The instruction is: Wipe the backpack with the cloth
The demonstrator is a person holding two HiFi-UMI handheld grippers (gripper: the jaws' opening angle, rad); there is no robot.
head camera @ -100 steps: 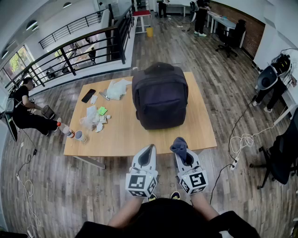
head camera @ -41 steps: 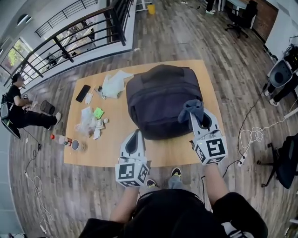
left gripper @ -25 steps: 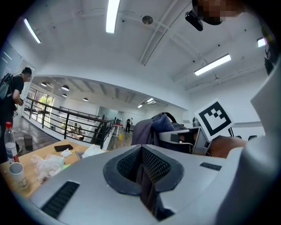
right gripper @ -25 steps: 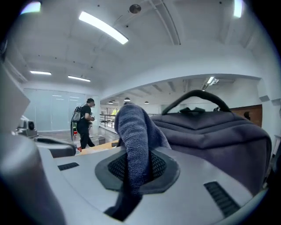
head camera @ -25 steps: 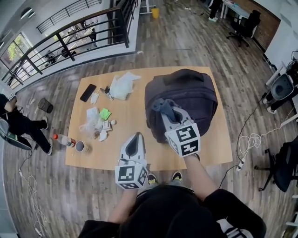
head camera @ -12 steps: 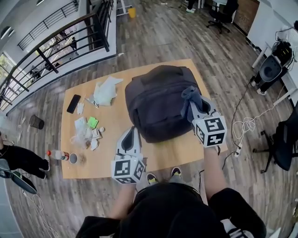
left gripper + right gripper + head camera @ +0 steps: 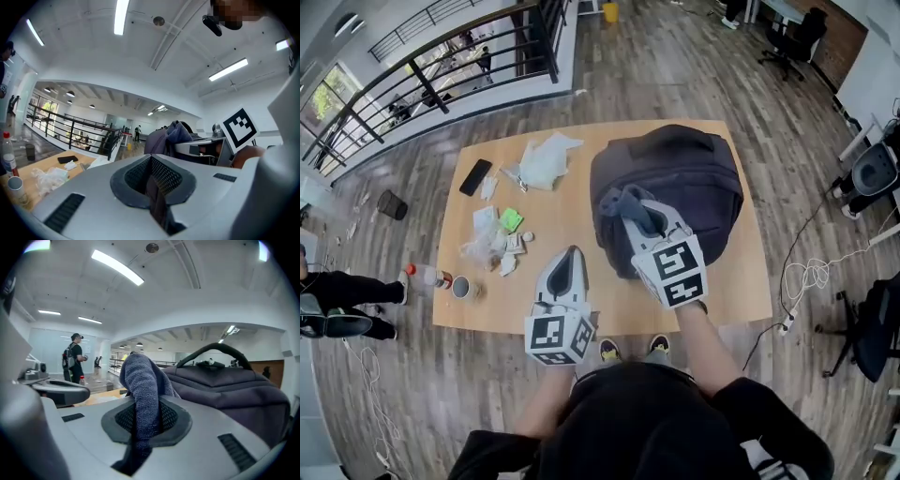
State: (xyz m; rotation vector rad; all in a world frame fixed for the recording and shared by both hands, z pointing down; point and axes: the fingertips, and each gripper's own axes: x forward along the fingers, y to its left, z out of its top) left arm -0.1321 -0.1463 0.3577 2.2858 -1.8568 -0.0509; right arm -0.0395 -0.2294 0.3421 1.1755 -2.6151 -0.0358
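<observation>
Head view: our right claw (image 7: 637, 216) pinches the blue-grey knitted cloth (image 7: 630, 199) at the near-left side of the dark fabric backpack (image 7: 698, 173) on the wooden surface (image 7: 572, 220). Our left claw (image 7: 571, 255) is pressed together, empty. We should press evenly, overlapping strokes.

1. The grey left tool (image 7: 571, 253), which carries a square-marker cube at its rear, sits close in front of the body and points forward, roughly level. Its jaws are pressed together with nothing between them.
2. The matching grey right tool (image 7: 637, 214) reaches further forward than the left, its tips angled leftward. Its jaws are clamped on a blue-grey knitted cloth (image 7: 140, 380) that bunches up past the tips.
3. The left forearm (image 7: 546, 405) is drawn in near the torso, and the right forearm (image 7: 694, 330) is stretched further out.
</observation>
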